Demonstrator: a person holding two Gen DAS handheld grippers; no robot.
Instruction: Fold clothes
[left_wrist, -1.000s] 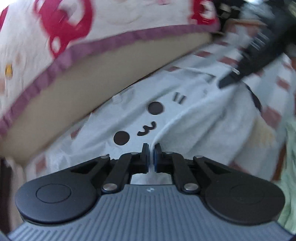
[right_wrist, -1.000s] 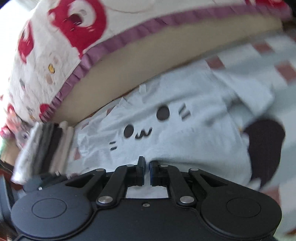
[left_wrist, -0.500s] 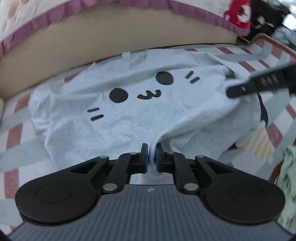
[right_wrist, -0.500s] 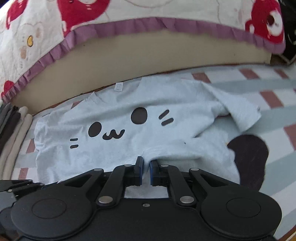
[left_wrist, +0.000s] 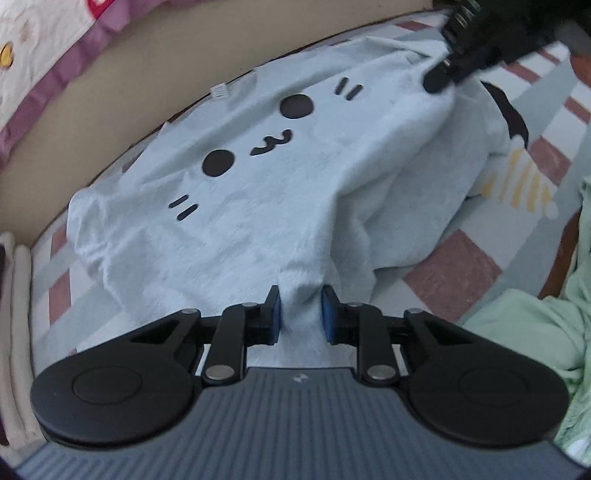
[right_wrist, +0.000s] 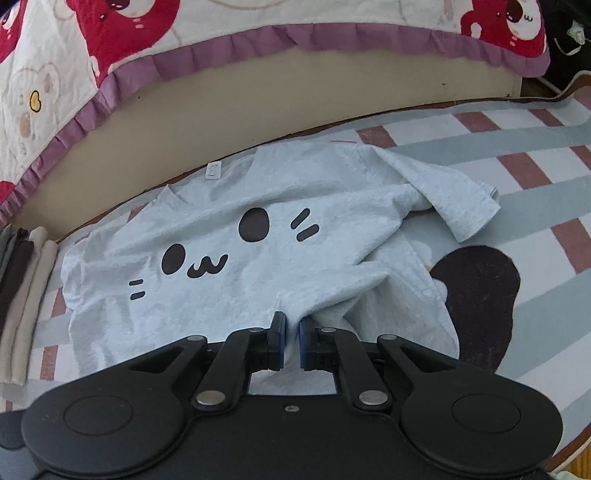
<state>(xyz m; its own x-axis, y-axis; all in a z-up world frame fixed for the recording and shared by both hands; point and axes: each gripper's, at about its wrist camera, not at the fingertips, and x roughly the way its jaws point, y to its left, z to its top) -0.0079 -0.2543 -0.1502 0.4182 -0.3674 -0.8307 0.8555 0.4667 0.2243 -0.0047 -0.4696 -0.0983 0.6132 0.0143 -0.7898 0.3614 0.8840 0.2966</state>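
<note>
**Hem may bunch as the left side lets go**

The shirt (right_wrist: 258, 236) is lying face up on the striped mat (right_wrist: 535, 192), collar toward the bed. The left gripper (left_wrist: 300, 310) is opening, cloth loose between its blue pads. The right gripper (right_wrist: 291, 339) is pinching the hem, jaws nearly together. If it is tugging while the left releases, the hem could be skewing and wrinkling.

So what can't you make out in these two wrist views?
- Hem of the pale grey cat-face T-shirt: right wrist view, behind the right gripper.
- Pale green cloth: left wrist view, cut off by the right edge.
- Stacked beige and dark folded fabrics: right wrist view, cut off by the left edge.
</note>
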